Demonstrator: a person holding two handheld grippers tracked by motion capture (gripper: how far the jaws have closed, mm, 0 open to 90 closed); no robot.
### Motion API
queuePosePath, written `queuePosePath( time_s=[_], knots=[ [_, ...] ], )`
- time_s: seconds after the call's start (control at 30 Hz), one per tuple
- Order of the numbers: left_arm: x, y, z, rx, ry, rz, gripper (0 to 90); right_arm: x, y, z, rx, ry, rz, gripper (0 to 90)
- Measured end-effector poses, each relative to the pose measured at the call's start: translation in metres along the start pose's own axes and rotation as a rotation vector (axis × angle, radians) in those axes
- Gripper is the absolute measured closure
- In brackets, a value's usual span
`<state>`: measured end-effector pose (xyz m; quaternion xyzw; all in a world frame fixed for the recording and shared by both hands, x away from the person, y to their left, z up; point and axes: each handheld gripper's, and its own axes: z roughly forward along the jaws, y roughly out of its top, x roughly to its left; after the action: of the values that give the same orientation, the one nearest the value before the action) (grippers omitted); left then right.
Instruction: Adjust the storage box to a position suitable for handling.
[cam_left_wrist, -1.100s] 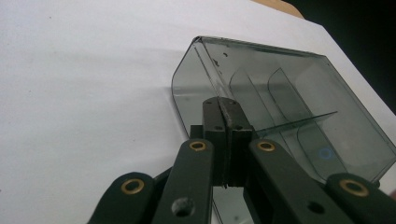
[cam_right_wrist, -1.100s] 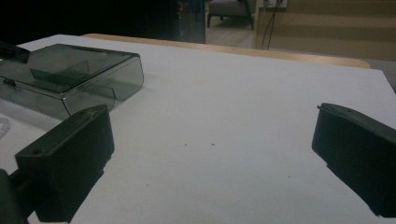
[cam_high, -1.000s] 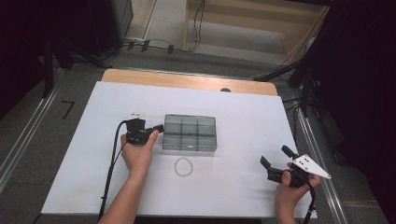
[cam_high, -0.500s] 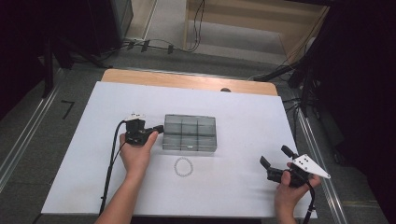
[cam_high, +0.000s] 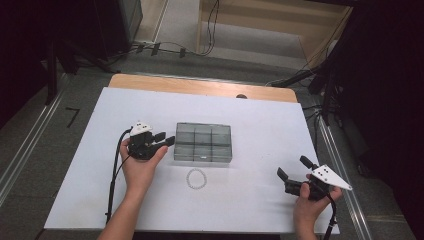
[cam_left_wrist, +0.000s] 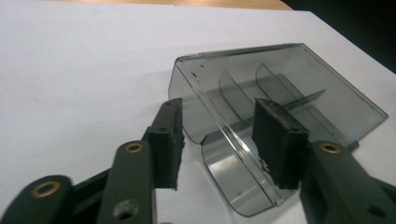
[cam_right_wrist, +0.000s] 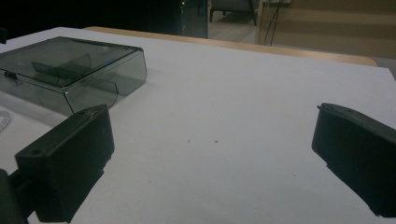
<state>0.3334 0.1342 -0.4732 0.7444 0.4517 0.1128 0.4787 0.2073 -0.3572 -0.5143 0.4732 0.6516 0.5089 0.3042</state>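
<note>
Left hand-held gripper (cam_high: 170, 138) at the left end of the smoky clear compartment box (cam_high: 203, 142), jaws parted, having just been opening.

In the left gripper view the box's (cam_left_wrist: 280, 88) near end wall stands between the spread jaws; pads seem off it, though contact on the right pad is hard to judge, and the box's contents can't be made out through the tinted plastic. Box sits mid-tabletop (cam_high: 250, 115), slightly toward the left edge. A small bead ring (cam_high: 196, 178) lies just in front of it, toward the near edge; it is cut off in the right gripper view. Right hand-held gripper (cam_high: 292, 168) near the near right corner, jaws spread wide on nothing, well apart from the box.
</note>
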Motion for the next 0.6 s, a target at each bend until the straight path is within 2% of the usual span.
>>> queuePosePath(
  time_s=[0.07,0.2,0.3,0.33,0.53,0.6],
  knots=[
    [-0.001,-0.001,-0.005,-0.001,-0.008,0.024,48.3,0.001,0.000,0.000,0.006,-0.001,0.002,0.0],
    [-0.002,-0.003,-0.010,-0.005,-0.021,0.043,45.6,0.001,0.000,0.001,0.010,-0.003,-0.002,0.0],
    [-0.002,-0.006,-0.013,-0.011,-0.052,0.057,40.8,0.001,0.000,0.001,0.013,-0.004,-0.007,0.0],
    [-0.001,-0.007,-0.014,-0.013,-0.058,0.064,36.2,0.002,0.001,0.002,0.019,-0.004,-0.010,0.0],
    [0.002,-0.013,-0.018,-0.015,-0.104,0.085,27.5,0.004,0.001,0.004,0.038,0.007,-0.032,0.0],
    [0.002,-0.013,-0.022,-0.034,-0.123,0.089,25.2,0.004,0.002,0.005,0.037,0.010,-0.036,0.0]
  ],
)
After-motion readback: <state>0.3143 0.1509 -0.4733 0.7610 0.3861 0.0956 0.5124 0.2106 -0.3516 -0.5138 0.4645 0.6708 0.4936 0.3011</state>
